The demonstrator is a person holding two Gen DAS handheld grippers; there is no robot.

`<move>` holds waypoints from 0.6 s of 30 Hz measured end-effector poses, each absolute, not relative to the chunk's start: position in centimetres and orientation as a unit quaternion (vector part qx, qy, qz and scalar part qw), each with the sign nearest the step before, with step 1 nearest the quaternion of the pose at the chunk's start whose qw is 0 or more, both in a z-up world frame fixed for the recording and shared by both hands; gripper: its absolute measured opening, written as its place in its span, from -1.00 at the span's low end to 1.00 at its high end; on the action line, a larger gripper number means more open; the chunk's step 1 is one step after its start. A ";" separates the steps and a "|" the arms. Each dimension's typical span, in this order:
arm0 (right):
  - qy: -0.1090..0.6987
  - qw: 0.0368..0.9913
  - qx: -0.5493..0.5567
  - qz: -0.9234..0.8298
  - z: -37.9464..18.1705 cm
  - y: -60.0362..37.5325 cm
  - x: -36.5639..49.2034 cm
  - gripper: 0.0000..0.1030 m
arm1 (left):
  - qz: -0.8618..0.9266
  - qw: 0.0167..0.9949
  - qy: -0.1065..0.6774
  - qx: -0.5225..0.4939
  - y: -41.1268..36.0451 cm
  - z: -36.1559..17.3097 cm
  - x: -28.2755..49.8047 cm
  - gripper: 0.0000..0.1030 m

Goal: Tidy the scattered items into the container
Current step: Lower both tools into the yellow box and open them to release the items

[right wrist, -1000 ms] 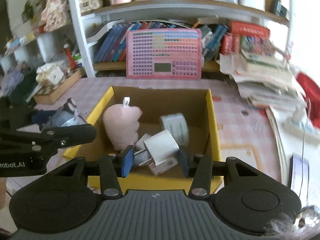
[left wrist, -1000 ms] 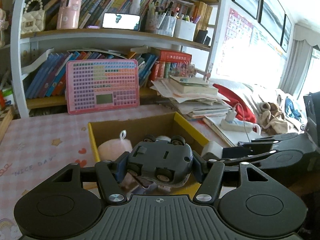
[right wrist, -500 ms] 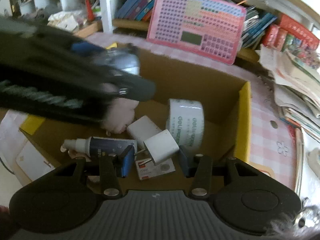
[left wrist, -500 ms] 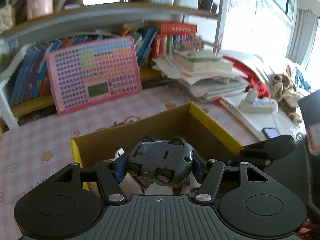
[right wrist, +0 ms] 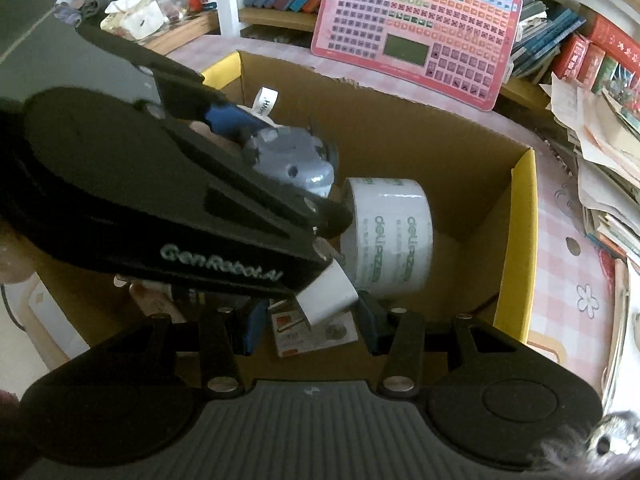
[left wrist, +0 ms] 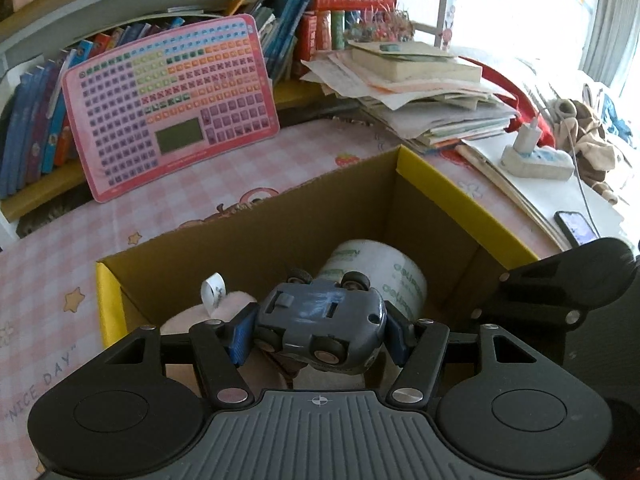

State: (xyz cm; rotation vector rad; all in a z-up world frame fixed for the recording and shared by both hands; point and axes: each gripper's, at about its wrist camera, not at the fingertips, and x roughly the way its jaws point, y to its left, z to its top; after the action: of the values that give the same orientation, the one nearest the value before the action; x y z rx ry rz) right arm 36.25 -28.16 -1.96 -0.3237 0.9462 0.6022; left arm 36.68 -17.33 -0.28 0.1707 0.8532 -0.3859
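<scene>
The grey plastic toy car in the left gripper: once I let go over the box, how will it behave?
The grey plastic toy car is held wheels-up, so it may well flip or bounce on landing. If it lands on its wheels it could roll until it meets the white tape roll or the cardboard box wall. It looks hard-shelled and light, so a short drop seems unlikely to hurt it.

Our left tongs (left wrist: 318, 330) point down and squeeze a little toy car (left wrist: 320, 322) by its sides. Our right tongs (right wrist: 310, 320) point down too, pinching a white plug (right wrist: 326, 294). The left tongs sit just above the right.
</scene>
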 end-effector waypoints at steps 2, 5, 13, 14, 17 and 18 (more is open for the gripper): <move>0.447 0.835 -0.151 0.284 -2.0 -28.2 36.2 -0.12 | -0.185 0.889 0.409 0.091 -17.7 -0.3 36.6 0.23; 0.442 0.839 -0.147 0.282 -1.8 -28.2 36.0 -0.05 | -0.177 0.899 0.389 0.097 -17.8 0.1 36.0 0.25; 0.422 0.856 -0.118 0.274 -0.9 -28.8 35.2 0.20 | -0.155 0.926 0.333 0.091 -17.1 2.9 33.1 0.42; 0.418 0.859 -0.113 0.271 -0.7 -28.9 35.0 0.23 | -0.151 0.929 0.327 0.086 -16.8 3.3 32.6 0.43; 0.400 0.872 -0.099 0.264 0.4 -29.3 34.1 0.29 | -0.133 0.939 0.310 0.070 -15.7 4.8 31.0 0.46; 0.395 0.876 -0.095 0.261 0.7 -29.3 33.9 0.30 | -0.126 0.942 0.304 0.065 -15.3 5.3 30.4 0.47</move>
State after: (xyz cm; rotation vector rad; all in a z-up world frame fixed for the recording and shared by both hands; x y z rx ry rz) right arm 33.89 -29.35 0.74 -0.1982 0.8237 0.5451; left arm 30.38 -15.32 5.33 0.1328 0.6196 -0.2560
